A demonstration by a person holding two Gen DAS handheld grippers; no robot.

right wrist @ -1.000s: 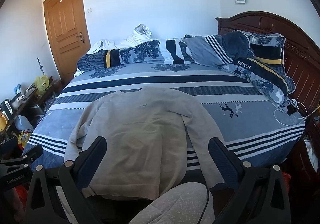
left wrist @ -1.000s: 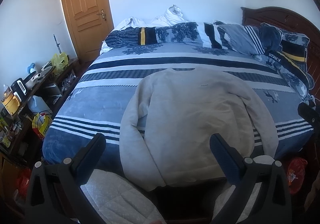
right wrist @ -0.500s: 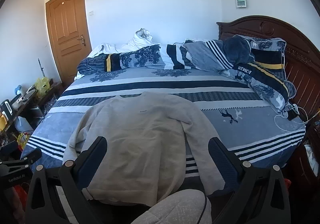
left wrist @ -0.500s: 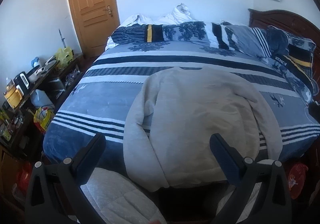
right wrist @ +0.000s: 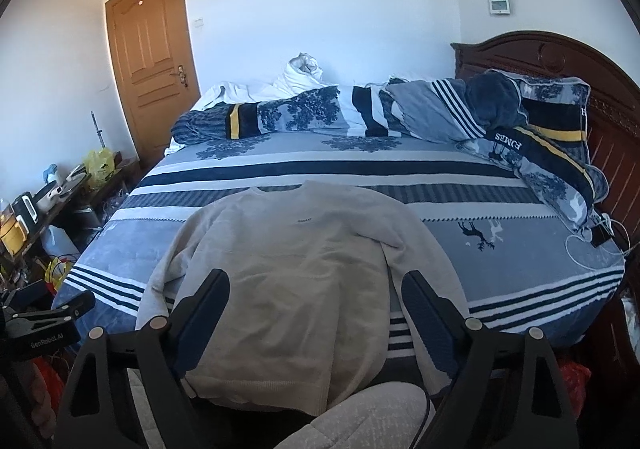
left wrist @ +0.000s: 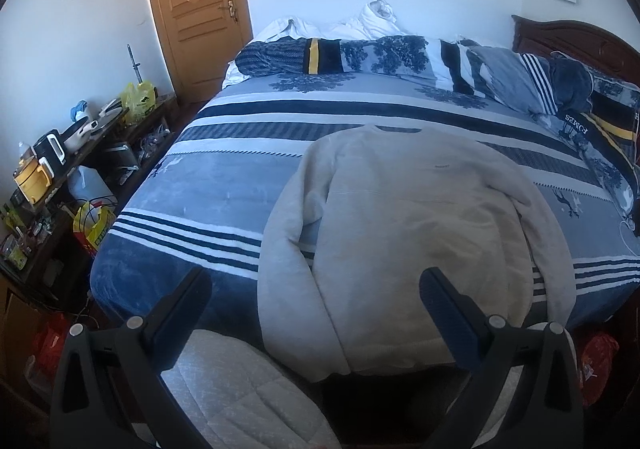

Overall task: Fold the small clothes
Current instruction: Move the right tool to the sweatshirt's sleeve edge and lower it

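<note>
On the striped bed, a cream sweater lay flat — both grippers hung above its hem.

Through the left wrist view, the left gripper (left wrist: 314,285) stood with jaws spread wide and nothing between them; the sweater (left wrist: 404,233) stretched from 6 o'clock up toward 12, neck away, on the bed (left wrist: 208,193). A wooden door (left wrist: 196,9) stood at 11 o'clock. Through the right wrist view, the right gripper (right wrist: 316,289) had just been closing a little, jaws apart and gripping nothing, the sweater (right wrist: 296,269) beyond them — the headboard (right wrist: 560,57) sat at 2 o'clock.
</note>
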